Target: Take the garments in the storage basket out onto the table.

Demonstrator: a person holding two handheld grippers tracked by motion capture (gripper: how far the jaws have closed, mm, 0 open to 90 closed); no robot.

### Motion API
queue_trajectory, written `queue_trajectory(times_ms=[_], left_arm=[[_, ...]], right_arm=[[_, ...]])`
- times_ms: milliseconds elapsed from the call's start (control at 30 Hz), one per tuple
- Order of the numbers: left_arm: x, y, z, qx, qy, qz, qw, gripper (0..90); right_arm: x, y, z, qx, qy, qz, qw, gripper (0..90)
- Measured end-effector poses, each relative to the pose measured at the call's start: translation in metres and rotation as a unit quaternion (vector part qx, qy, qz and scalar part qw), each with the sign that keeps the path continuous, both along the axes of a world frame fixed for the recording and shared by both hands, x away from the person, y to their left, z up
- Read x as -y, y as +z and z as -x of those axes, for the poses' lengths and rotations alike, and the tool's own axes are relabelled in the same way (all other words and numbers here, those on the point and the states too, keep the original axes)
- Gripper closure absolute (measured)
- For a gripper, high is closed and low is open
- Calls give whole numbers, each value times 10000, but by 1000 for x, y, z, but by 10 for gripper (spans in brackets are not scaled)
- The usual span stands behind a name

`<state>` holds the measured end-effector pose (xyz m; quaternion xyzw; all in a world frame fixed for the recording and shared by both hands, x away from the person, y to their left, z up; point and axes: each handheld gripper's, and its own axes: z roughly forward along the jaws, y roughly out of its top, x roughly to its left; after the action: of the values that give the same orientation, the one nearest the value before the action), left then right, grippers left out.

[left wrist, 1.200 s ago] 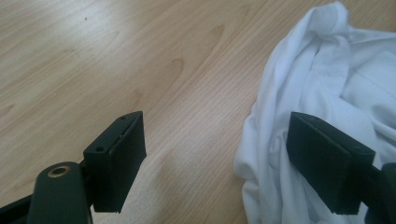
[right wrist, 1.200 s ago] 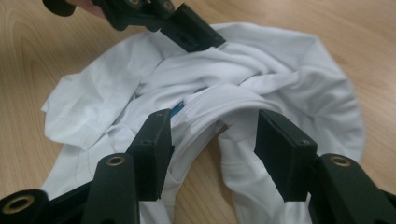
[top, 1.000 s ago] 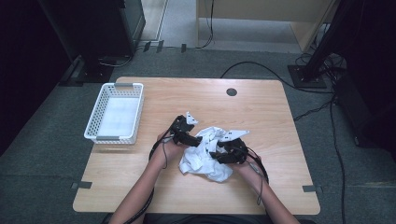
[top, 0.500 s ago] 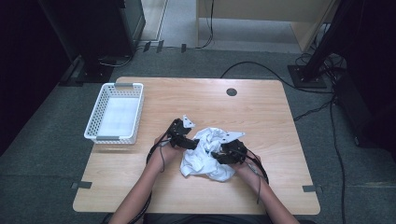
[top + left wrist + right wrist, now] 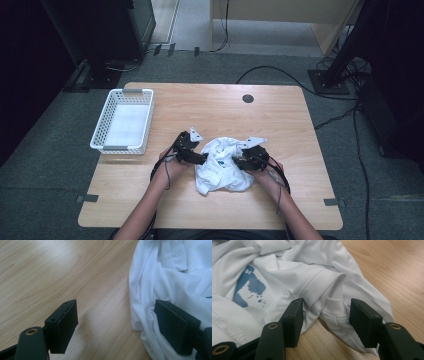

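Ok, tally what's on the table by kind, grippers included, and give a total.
White shirt: 1
White basket: 1
Left gripper and right gripper, both black: 2
Total: 4

A white plastic basket (image 5: 123,127) sits at the left edge of the wooden table (image 5: 300,115); a dark round grommet (image 5: 248,98) lies near its far edge.
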<state>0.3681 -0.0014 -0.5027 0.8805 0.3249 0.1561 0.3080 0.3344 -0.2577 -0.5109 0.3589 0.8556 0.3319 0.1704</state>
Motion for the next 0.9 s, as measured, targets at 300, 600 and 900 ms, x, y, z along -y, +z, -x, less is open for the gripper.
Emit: queue_trajectory(times_ms=[300, 600, 900], left_arm=[[-5, 1, 11, -54, -66, -32, 10000, 207], [-6, -1, 22, -143, -162, 77, 9997, 207], [-5, 2, 25, -247, -240, 333, 9989, 207]], right_arm=[[3, -1, -8, 181, -137, 61, 9997, 460], [0, -3, -13, 328, -219, 80, 9992, 464], [1, -3, -17, 297, -264, -190, 9990, 463]])
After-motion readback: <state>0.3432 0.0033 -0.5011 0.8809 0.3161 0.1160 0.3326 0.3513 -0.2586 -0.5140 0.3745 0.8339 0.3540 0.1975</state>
